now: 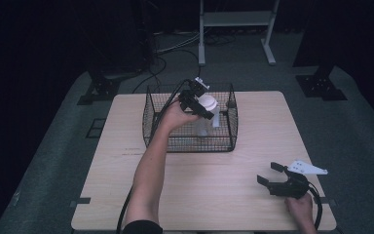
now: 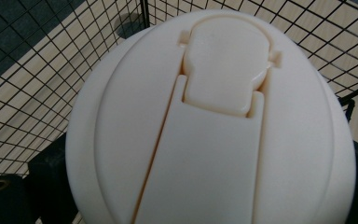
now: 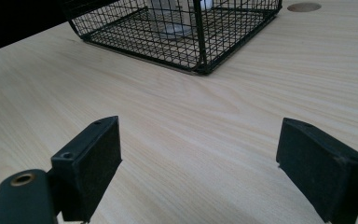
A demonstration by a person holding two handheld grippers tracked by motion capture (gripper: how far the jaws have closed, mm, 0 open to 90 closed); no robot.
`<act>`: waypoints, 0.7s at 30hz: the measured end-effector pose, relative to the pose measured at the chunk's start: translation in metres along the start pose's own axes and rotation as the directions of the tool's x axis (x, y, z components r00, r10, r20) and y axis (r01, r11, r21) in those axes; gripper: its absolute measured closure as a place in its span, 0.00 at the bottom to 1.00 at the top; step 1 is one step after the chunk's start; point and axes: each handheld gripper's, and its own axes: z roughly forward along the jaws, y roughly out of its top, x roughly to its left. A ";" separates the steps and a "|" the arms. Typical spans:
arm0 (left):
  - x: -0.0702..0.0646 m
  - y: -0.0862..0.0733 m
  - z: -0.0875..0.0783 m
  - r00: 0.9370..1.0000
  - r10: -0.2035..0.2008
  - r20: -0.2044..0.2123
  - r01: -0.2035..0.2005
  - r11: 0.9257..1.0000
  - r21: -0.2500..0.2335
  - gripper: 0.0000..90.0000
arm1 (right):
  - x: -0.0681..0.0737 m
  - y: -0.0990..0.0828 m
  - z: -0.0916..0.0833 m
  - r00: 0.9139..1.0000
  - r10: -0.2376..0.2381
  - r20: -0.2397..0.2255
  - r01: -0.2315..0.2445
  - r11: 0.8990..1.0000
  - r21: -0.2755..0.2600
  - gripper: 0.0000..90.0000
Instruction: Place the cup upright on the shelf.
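Gripping: left gripper (image 1: 198, 100) clamps bottle lid (image 2: 214, 121) inside basket (image 1: 152, 126)
Resting: right gripper (image 3: 198, 172) on table (image 3: 177, 112), jaws wide, empty

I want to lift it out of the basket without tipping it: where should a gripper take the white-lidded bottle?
Grip the bottle just under its white lid, coming from above through the wire basket's open top. It stands upright, its clear body walled in by mesh, so the sides are probably closed off. The left gripper is already at the lid.
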 end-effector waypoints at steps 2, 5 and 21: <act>-0.001 -0.002 0.000 1.000 0.004 -0.004 -0.004 1.000 -0.004 0.06 | 0.000 0.000 0.000 1.000 -0.001 -0.001 0.001 1.000 0.001 0.14; -0.002 -0.004 -0.001 1.000 0.010 -0.011 -0.010 1.000 -0.005 0.05 | 0.000 0.000 0.000 1.000 0.000 0.001 0.000 1.000 0.001 0.14; -0.002 -0.011 -0.006 1.000 0.015 -0.019 -0.015 1.000 -0.025 0.05 | 0.001 0.000 0.001 1.000 0.000 0.010 0.000 1.000 0.010 0.14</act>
